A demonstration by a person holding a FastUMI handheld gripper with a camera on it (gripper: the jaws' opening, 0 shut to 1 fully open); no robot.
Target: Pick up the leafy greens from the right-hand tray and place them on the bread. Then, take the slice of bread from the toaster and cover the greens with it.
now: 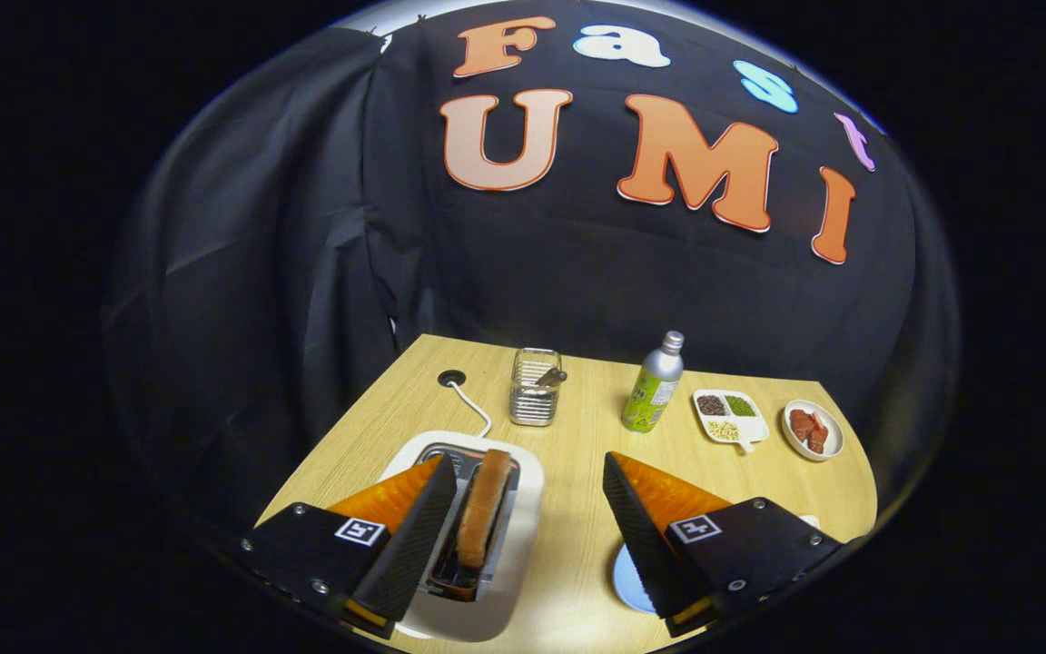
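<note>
The gripper (527, 536) hangs with fingers spread wide and empty, straddling the brown bread slice (484, 507) upright in the white toaster (523, 545), seemingly lined up to grasp it.

The hand-held gripper (530, 472) has two wedge-shaped fingers (419, 536), black and finely textured on their inner faces, orange on top. At seven and five o'clock, black mounts carry silver screws and white square markers.
</note>
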